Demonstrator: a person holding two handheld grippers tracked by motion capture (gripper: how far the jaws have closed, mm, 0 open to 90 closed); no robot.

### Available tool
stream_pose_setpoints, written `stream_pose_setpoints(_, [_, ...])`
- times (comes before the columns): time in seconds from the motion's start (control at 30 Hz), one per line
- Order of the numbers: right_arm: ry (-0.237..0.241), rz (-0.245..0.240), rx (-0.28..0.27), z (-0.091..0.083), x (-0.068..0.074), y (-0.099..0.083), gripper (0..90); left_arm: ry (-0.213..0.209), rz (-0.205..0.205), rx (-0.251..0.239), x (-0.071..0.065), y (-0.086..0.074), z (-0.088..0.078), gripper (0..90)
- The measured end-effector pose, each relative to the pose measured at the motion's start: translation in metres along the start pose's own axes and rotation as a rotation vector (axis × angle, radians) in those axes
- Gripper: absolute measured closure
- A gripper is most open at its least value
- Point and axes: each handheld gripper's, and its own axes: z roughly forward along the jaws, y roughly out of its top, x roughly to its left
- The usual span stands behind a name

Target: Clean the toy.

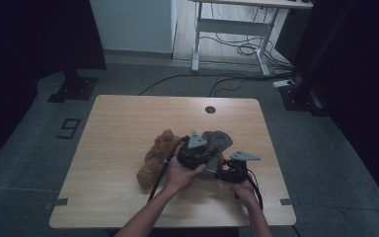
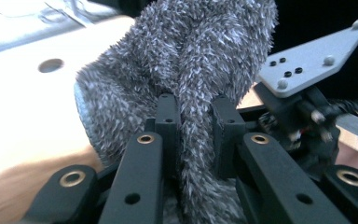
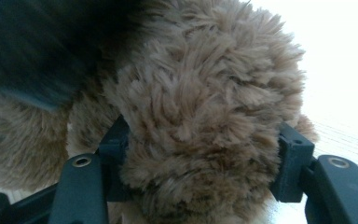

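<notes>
High view first: saw a brown fuzzy cloth (image 1: 155, 158) bunched on the counter (image 1: 118, 128), running lengthwise from just left of centre toward the near left corner. Spotted a grey fuzzy cloth (image 1: 218, 139) heaped at the brown one's right end, near the middle of the counter and touching it. Found the left gripper (image 1: 193, 154) buried in that heap, its grey plate on top. Found the right gripper (image 1: 227, 170) just beside it toward the near right corner, both hands crowded together.

Over to the left gripper view: caught the left gripper (image 2: 196, 122) clamped hard on a thin fold of the grey fuzzy cloth (image 2: 186, 56), jaws nearly together with pile squeezed between them. Watched the cloth rise above the tips, lifted off the counter (image 2: 23, 121). Noted the other gripper's grey plate off to the right.

Then the right gripper view: saw the right gripper (image 3: 205, 161) about half open, jaws pressed into both sides of a thick roll of the brown fuzzy cloth (image 3: 200, 107), bright counter (image 3: 340, 107) behind.

Judged the key relation thus: grey cloth directly above and ahead of the left gripper, brown cloth's long axis trailing away leftward. Reckoned any pulling apart would depend on opposite directions.
</notes>
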Motion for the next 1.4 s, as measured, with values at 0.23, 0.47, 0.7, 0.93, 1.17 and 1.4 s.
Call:
stream_pose_setpoints(0.23, [-0.002, 0.003, 0.001, 0.000, -0.001, -0.002, 37.9, 0.009, 0.005, 0.076, -0.001, -0.016, 0.028, 76.0])
stream_pose_setpoints(0.47, [-0.011, -0.001, 0.000, 0.001, 0.001, 0.000, 37.9, 0.110, 0.015, 0.067, 0.024, -0.027, -0.009, 76.0])
stream_pose_setpoints(0.7, [-0.013, -0.004, -0.003, 0.001, 0.002, 0.000, 37.9, 0.180, 0.030, 0.030, 0.045, -0.033, -0.045, 75.9])
stream_pose_setpoints(0.93, [-0.009, -0.001, -0.008, 0.001, 0.001, 0.000, 37.9, 0.233, -0.088, -0.030, 0.090, -0.057, -0.097, 75.6])
stream_pose_setpoints(1.17, [-0.008, 0.005, -0.011, 0.001, 0.001, 0.000, 37.9, 0.316, -0.172, -0.016, 0.123, -0.089, -0.123, 75.5])
stream_pose_setpoints(1.4, [-0.023, -0.003, -0.007, 0.003, 0.002, 0.000, 38.4, 0.295, -0.271, 0.037, 0.143, -0.128, -0.107, 75.9])
